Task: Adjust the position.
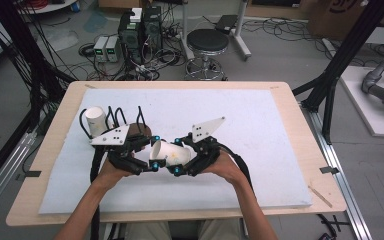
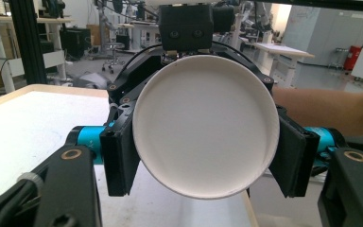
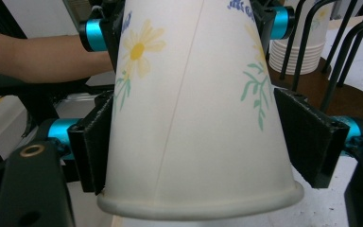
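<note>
Paper cup [image 3: 194, 118], white with printed flowers, lying level in the air just above the white table pad [image 1: 260, 150]; long axis runs from one gripper to the other; rolled rim toward the right gripper [image 1: 180, 167], flat base [image 2: 205, 125] toward the left gripper [image 1: 155, 161].

Left gripper: clenched on the cup near its base, pads pressing both sides of the narrow end.

Right gripper: jaws flank the wide end by the rim; left pad touching the cup wall, a small gap seems to show at the other; I judge this no firm grip yet; both hands about equally near, each at its own end.

Beyond the cup, left of it: black wire cup rack [image 1: 125, 120] holding a stack of paper cups [image 1: 96, 121]; table edge [image 1: 180, 216] nearest the person.
</note>
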Demonstrator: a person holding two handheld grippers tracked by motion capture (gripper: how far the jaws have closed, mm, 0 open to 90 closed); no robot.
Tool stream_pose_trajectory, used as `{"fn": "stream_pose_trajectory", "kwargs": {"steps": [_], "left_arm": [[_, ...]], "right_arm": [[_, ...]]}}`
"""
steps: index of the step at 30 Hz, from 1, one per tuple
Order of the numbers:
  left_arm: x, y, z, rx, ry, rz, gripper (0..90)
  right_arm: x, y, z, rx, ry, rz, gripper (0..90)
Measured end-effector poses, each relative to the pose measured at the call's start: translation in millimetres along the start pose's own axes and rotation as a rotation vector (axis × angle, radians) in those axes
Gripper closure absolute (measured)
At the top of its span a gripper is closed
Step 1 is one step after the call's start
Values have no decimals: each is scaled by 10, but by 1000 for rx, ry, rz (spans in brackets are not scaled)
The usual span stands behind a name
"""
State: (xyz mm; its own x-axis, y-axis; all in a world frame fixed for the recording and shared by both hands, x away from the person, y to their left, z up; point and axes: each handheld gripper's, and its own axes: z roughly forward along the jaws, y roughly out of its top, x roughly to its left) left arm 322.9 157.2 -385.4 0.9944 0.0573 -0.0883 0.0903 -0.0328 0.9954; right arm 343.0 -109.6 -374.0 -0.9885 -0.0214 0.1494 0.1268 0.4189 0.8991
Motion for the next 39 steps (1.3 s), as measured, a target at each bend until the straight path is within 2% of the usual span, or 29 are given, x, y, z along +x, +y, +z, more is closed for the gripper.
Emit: {"fn": "stream_pose_trajectory", "kwargs": {"steps": [8, 19, 22, 23, 24, 25, 27, 31, 33, 36, 38, 39], "left_arm": [[2, 0, -6, 1, -2, -2, 358], [5, -5, -4, 6, -6, 0, 354], [-5, -16, -4, -14, -1, 10, 343], [-11, -18, -2, -25, 8, 15, 325], [-10, -17, 2, -35, 16, 13, 159], [-3, -13, 4, -40, 29, 5, 159], [13, -12, 5, -32, 28, -1, 26], [17, -16, 7, -7, 50, 20, 17], [4, -14, 17, -12, 49, 42, 17], [-1, -10, 19, -12, 48, 50, 17], [-1, -7, 16, -8, 49, 42, 17], [7, -7, 13, 9, 48, 21, 17]], "right_arm": [[20, 5, -1, 7, 7, -17, 294], [28, 9, -13, 17, 0, -17, 314], [32, 12, -16, 20, 5, -24, 313], [33, 13, -18, 17, -1, -25, 313], [28, 11, -24, 18, -2, -21, 312], [28, 11, -24, 18, -2, -21, 312], [27, 10, -31, 23, -7, -20, 312], [35, 15, -37, 33, -5, -20, 310], [34, 14, -42, 37, -7, -15, 310], [36, 14, -53, 41, -10, -10, 309], [34, 14, -65, 45, -15, -6, 309], [36, 13, -73, 50, -21, -3, 308]]}}
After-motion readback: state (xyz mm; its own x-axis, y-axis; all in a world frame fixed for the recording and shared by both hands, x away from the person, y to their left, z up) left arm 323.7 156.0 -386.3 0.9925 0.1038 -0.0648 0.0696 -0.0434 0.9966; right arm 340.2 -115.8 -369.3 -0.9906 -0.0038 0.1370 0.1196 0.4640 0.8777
